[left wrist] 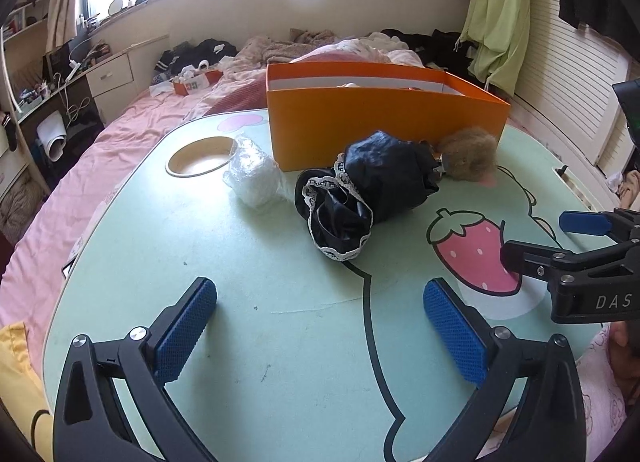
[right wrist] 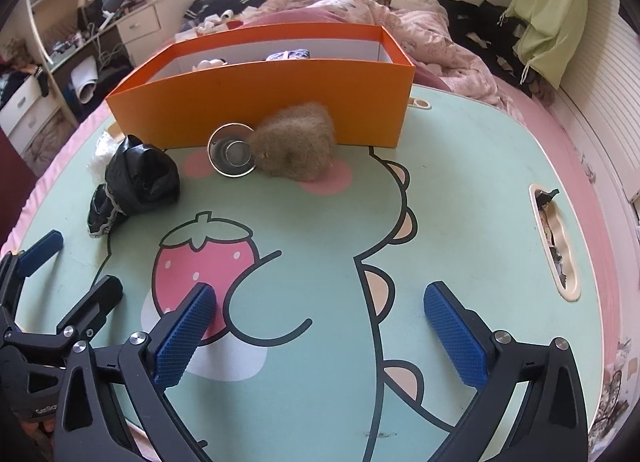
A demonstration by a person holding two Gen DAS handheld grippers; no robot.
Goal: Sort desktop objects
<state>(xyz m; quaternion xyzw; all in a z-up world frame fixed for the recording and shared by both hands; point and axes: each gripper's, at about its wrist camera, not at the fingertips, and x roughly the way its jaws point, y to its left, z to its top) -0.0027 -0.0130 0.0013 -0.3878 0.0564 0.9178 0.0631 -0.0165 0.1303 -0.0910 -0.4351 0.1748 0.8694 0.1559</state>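
Observation:
An orange box stands at the far side of the green cartoon table; it also shows in the right wrist view, with small items inside. In front of it lie a black lace-trimmed bundle, a brown fuzzy ball, a glass cup on its side and a clear plastic-wrapped white item. My left gripper is open and empty over the near table. My right gripper is open and empty, also seen from the left wrist.
The table has a round cup hole at its left and a slot handle at its right. It sits on a bed with pink bedding and piled clothes behind. A desk with drawers stands at the left.

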